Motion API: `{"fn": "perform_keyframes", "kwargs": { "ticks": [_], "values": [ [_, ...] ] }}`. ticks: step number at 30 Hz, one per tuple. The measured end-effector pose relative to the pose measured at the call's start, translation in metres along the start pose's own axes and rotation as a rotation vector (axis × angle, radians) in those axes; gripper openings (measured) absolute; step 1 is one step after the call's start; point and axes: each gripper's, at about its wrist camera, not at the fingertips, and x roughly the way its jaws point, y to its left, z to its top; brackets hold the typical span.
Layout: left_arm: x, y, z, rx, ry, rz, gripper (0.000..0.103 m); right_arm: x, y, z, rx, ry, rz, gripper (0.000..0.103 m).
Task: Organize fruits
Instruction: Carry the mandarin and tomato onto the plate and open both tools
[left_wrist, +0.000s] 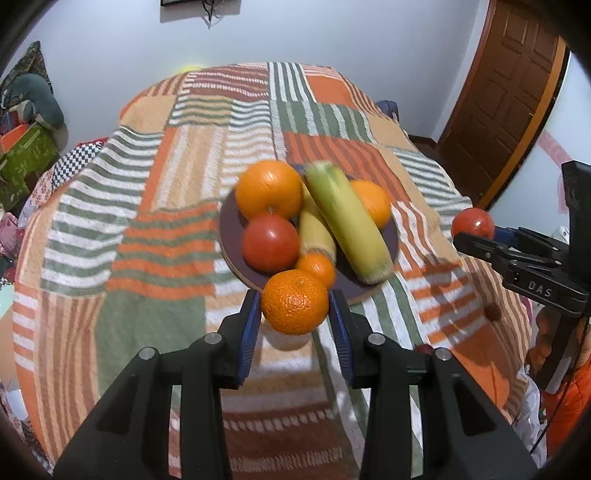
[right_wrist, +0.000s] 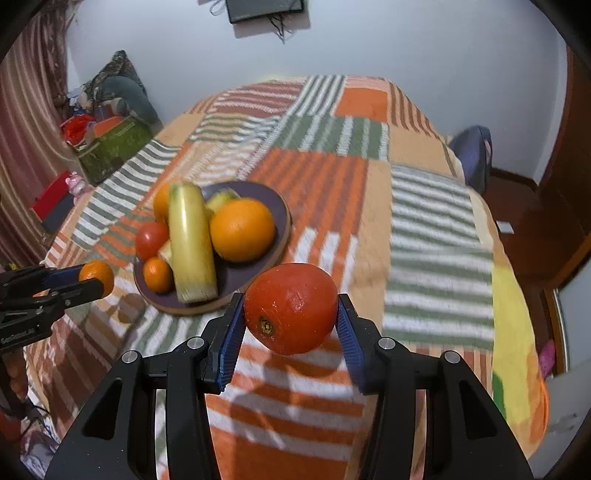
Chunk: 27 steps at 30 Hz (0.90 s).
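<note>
Fruits are split between the two grippers and the plate (left_wrist: 231, 236), a dark round dish with a pale rim on the striped patchwork blanket (left_wrist: 147, 229). Nearest to the left wrist camera, the left gripper (left_wrist: 295, 314) is clenched on a mandarin (left_wrist: 294, 301), its blue pads pressed on either side, the fruit held clear of the blanket just in front of the plate's near rim. To the right of the plate, the right gripper (right_wrist: 291, 314) grasps a red tomato (right_wrist: 291, 308) in the same way, lifted above the cloth. On the plate, a small mandarin (left_wrist: 316, 269) sits at the near edge, with a second tomato (left_wrist: 270, 242) to its left; two yellow-green bananas (left_wrist: 347, 223) lie across the middle, and two large oranges (left_wrist: 269, 189) fill the far side. Beyond the plate, the blanket runs on to the white wall (left_wrist: 332, 33).
</note>
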Motion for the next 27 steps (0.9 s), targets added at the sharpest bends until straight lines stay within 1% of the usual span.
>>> {"fn": "perform_keyframes", "kwargs": {
  "ticks": [5,12,20,27],
  "values": [
    [0.007,0.004,0.019,0.013,-0.019,0.006,0.038,0.006,0.011,0.022,-0.042,-0.031,0.007,0.045],
    [0.025,0.003,0.043,0.033,-0.031,-0.009,0.038,0.023,0.025,0.05,-0.101,-0.054,0.012,0.045],
    [0.044,0.006,0.06,0.05,-0.027,-0.018,0.038,0.05,0.034,0.073,-0.129,-0.051,0.023,0.045],
    [0.057,0.008,0.063,0.038,-0.015,-0.034,0.038,0.079,0.04,0.084,-0.146,-0.012,0.037,0.045]
  ]
}}
